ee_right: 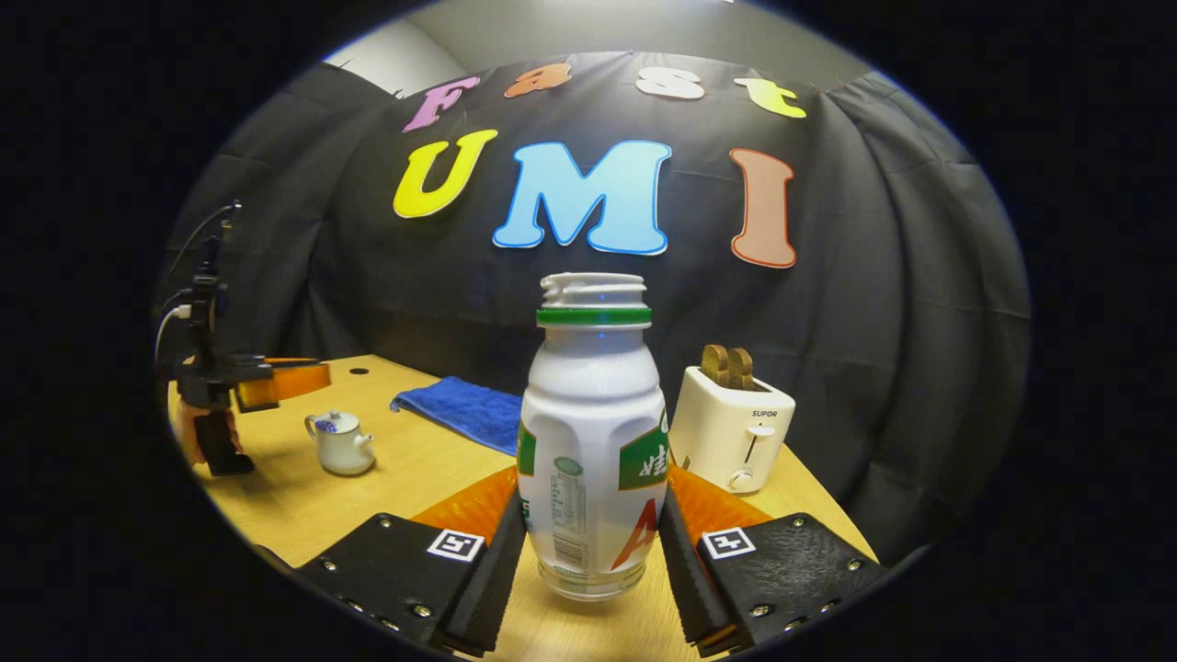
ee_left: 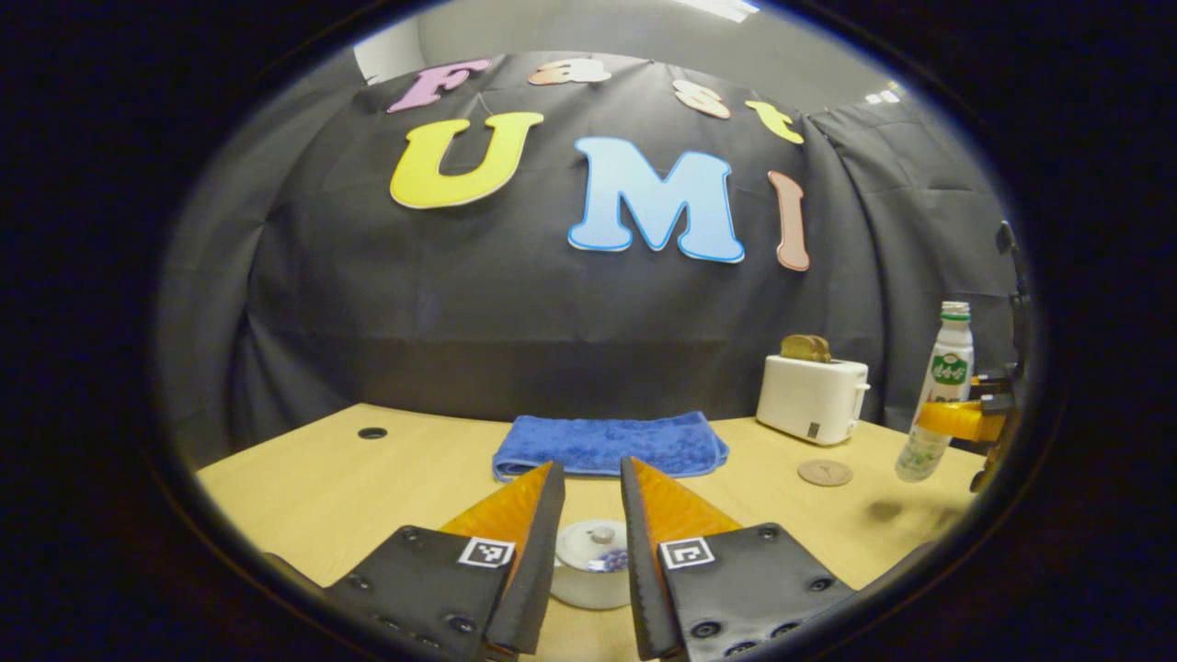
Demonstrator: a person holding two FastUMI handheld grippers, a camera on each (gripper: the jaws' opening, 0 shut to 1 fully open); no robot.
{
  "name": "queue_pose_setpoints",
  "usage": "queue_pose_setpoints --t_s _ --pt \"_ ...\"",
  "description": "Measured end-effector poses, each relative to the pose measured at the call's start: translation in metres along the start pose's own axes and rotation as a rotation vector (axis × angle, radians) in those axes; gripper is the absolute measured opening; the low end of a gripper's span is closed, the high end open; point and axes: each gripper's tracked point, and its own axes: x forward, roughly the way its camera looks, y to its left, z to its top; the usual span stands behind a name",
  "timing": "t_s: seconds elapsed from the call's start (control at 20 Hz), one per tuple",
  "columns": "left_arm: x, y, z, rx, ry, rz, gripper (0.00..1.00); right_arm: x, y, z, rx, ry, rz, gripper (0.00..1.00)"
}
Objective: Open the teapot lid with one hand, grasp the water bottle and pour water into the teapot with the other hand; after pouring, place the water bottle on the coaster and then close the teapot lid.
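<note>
The small white teapot (ee_left: 593, 563) with blue flowers stands on the wooden table, its lid on, just below and between my left gripper's (ee_left: 593, 467) fingers. That gripper is open and apart from the lid knob. In the right gripper view the teapot (ee_right: 340, 443) sits at the left, with the left gripper (ee_right: 285, 379) hovering just above and to its left. My right gripper (ee_right: 595, 478) is shut on the white bottle (ee_right: 593, 432), which has a green ring and no cap. From the left gripper view the bottle (ee_left: 938, 395) hangs slightly tilted above the table in the right gripper (ee_left: 965, 420).
A round brown coaster (ee_left: 825, 473) lies on the table left of the bottle. Behind it stands a white toaster (ee_left: 812, 397) holding toast. A folded blue towel (ee_left: 610, 444) lies at the back centre. A hand (ee_right: 188, 437) holds the left gripper near the table's left edge.
</note>
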Motion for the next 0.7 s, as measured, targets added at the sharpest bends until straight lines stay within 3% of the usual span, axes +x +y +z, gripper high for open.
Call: queue_pose_setpoints --t_s 0.1,0.25,0.4,0.45,0.7 --pt "-0.031 -0.006 0.016 -0.014 -0.039 -0.02 0.53 0.017 -0.006 0.0 0.012 0.004 -0.022 0.71" --pt "-0.08 -0.005 0.025 -0.039 -0.074 -0.032 0.99 0.05 -0.02 -0.004 0.05 0.019 -0.058 0.71" --pt "-0.122 0.007 0.042 -0.094 -0.114 -0.016 1.0 0.09 -0.039 -0.014 0.136 0.038 -0.117 0.71" --pt "-0.134 0.01 0.047 -0.1 -0.121 -0.016 0.95 0.103 -0.044 -0.022 0.146 0.055 -0.133 0.71" --pt "-0.172 0.005 0.051 -0.043 -0.142 -0.031 0.96 0.139 -0.05 -0.045 0.157 0.098 -0.18 0.71"
